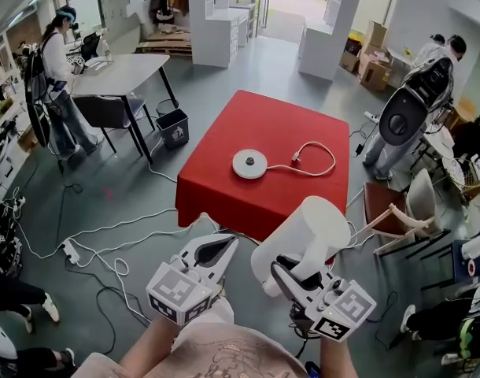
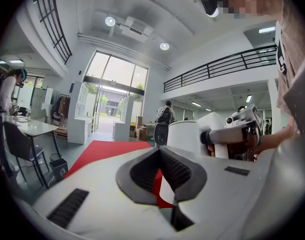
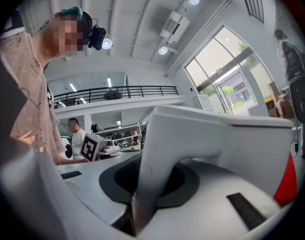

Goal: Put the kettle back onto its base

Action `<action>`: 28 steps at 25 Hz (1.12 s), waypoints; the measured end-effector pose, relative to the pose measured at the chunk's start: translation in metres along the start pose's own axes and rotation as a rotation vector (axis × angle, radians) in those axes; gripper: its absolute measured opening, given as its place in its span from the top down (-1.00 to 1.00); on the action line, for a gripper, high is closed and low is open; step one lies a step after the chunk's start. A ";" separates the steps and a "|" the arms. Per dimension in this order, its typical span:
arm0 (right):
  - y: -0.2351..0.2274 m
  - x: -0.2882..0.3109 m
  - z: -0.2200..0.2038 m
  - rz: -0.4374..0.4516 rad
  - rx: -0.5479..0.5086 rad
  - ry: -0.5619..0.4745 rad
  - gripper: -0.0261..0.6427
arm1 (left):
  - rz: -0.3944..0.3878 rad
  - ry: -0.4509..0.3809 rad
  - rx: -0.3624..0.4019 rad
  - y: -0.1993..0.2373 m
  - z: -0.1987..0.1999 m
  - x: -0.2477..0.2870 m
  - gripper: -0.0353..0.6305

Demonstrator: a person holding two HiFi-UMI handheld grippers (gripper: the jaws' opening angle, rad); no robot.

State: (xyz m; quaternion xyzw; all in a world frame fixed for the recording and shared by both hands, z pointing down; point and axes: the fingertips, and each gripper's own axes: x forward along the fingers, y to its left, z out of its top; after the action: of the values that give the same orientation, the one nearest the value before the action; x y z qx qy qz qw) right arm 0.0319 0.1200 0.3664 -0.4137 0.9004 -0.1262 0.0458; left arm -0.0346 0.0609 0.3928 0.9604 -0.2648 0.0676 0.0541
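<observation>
White smooth cylindrical kettle (image 1: 304, 228) clamped in right tool (image 1: 290, 277).

The kettle (image 1: 303, 239) in the right hand-held gripper (image 1: 286, 268) is showing smooth, matt white plastic. The left hand-held gripper (image 2: 160, 151) beside it is wearing a similar white shell with dark, ribbed, rubbery-looking pads (image 2: 178, 170). Well ahead of both, matt red cloth (image 1: 224, 187) is covering the tabletop (image 1: 319, 132) under the smooth white plastic base (image 1: 249, 164).
</observation>
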 end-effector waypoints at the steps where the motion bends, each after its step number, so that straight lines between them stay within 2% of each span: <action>1: -0.004 0.006 0.002 -0.001 0.001 -0.001 0.67 | -0.004 0.002 0.001 0.006 0.002 0.004 0.92; 14: -0.056 0.074 0.031 -0.059 -0.009 -0.029 0.67 | -0.079 0.017 0.020 0.076 0.023 0.049 0.92; 21: -0.077 0.094 0.030 -0.102 0.013 -0.050 0.67 | -0.140 0.028 0.031 0.099 0.023 0.067 0.92; 28: -0.098 0.108 0.035 -0.134 -0.010 -0.047 0.67 | -0.169 0.045 0.036 0.118 0.020 0.089 0.92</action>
State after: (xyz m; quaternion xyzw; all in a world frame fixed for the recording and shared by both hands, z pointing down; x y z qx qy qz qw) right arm 0.0394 -0.0294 0.3608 -0.4760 0.8701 -0.1148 0.0564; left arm -0.0183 -0.0873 0.3956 0.9784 -0.1802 0.0889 0.0485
